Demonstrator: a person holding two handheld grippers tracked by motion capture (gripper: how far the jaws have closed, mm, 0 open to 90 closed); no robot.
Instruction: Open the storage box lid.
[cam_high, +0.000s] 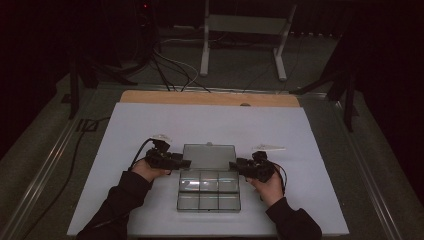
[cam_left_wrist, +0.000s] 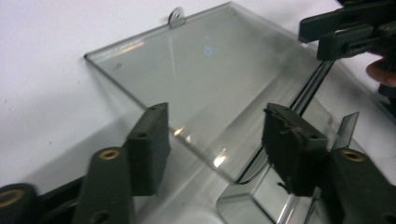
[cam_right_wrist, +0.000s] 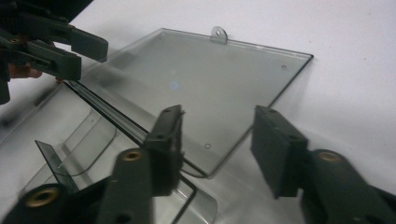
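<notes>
A clear plastic compartment box lies open on the white table top, its lid folded flat behind it. My left gripper points at the lid's left edge near the hinge. In the left gripper view my left gripper stands open, and the lid edge runs between the pads without touching them. My right gripper faces it from the lid's right side. In the right gripper view my right gripper is open astride the lid corner, pads apart from it.
The lid carries a small hang tab on its far edge. A wooden strip borders the table's back. Beyond it, cables and a metal stand sit on the floor. White table surface lies on either side of the box.
</notes>
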